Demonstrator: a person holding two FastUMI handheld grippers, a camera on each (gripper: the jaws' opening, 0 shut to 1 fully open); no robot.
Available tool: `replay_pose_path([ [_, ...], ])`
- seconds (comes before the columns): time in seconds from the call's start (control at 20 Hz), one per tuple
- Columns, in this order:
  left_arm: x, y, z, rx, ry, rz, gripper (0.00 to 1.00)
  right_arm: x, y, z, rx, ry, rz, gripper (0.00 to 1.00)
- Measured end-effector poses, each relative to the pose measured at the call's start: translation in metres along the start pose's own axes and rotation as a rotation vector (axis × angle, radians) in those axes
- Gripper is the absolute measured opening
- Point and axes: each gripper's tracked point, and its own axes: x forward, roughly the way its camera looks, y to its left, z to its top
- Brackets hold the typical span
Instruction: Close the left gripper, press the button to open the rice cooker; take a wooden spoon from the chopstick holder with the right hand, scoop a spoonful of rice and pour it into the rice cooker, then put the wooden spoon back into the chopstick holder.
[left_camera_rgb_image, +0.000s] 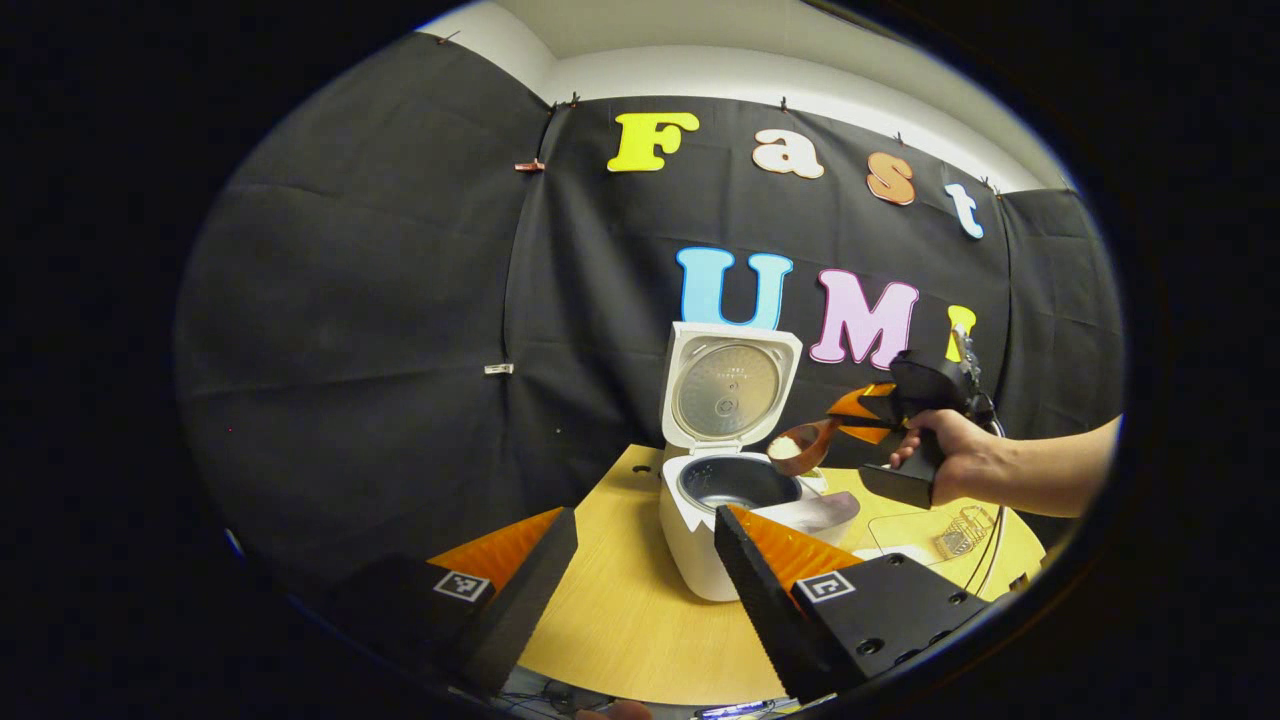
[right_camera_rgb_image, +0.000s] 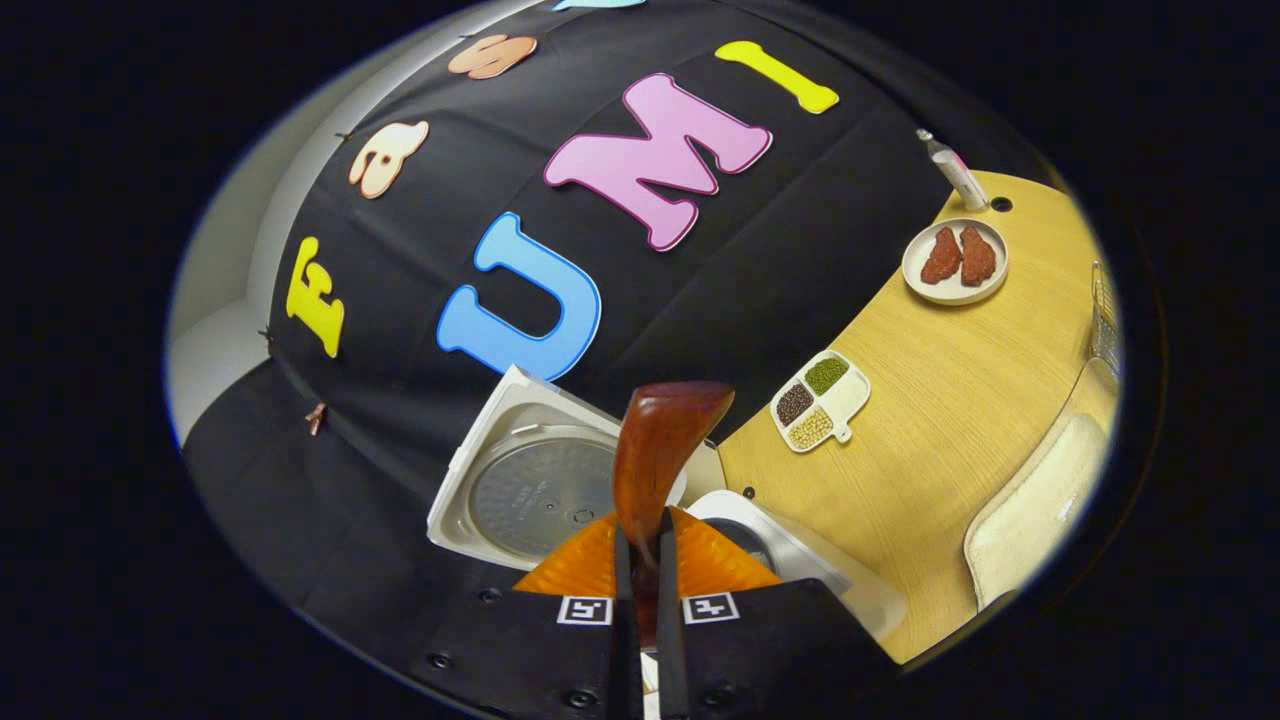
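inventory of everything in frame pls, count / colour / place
rice cooker: 1, white, on table, lid open and upright
wooden spoon: 1, brown, rice in bowl, above the open pot
table: 1, light wood
divided dish: 1, white, three kinds of beans or grains, near wall
plate: 1, white, two reddish-brown pieces, far corner
tube: 1, white, behind plate
wire holder: 1, metal, table edge
right gripper: shut on spoon handle
left gripper: open, in front of cooker
hand: 1, holding right gripper
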Motion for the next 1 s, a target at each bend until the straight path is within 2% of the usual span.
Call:
replay_pose_path([
  [0.25, 0.005, 0.004, -0.006, -0.006, 0.019, 0.006, 0.95, 0.028, 0.020, -0.015, -0.174, 0.022, -0.002, 0.11],
  [0.5, 0.003, 0.011, -0.005, -0.011, 0.025, 0.021, 0.98, 0.045, 0.032, -0.027, -0.432, 0.028, -0.030, 0.11],
  [0.55, 0.002, 0.011, -0.005, -0.013, 0.025, 0.025, 0.95, 0.048, 0.035, -0.030, -0.478, 0.029, -0.032, 0.11],
  [0.6, 0.002, 0.012, -0.003, -0.014, 0.020, 0.026, 0.98, 0.051, 0.040, -0.033, -0.519, 0.034, -0.024, 0.11],
  [0.75, -0.001, 0.014, -0.004, -0.019, 0.015, 0.027, 0.95, 0.051, 0.050, -0.042, -0.609, 0.043, -0.003, 0.11],
  [0.8, -0.001, 0.014, -0.005, -0.023, 0.017, 0.027, 0.96, 0.051, 0.052, -0.042, -0.633, 0.041, -0.001, 0.06],
  [0.85, -0.001, 0.013, -0.007, -0.028, 0.018, 0.025, 0.96, 0.051, 0.055, -0.044, -0.653, 0.037, 0.003, 0.11],
  [0.9, -0.001, 0.014, -0.006, -0.031, 0.019, 0.026, 0.96, 0.051, 0.057, -0.046, -0.680, 0.041, 0.010, 0.06],
  [0.95, -0.002, 0.014, -0.007, -0.034, 0.019, 0.027, 0.95, 0.051, 0.059, -0.049, -0.712, 0.044, 0.018, 0.11],
  [1.0, -0.002, 0.015, -0.007, -0.035, 0.018, 0.027, 0.95, 0.051, 0.061, -0.050, -0.752, 0.045, 0.024, 0.11],
])
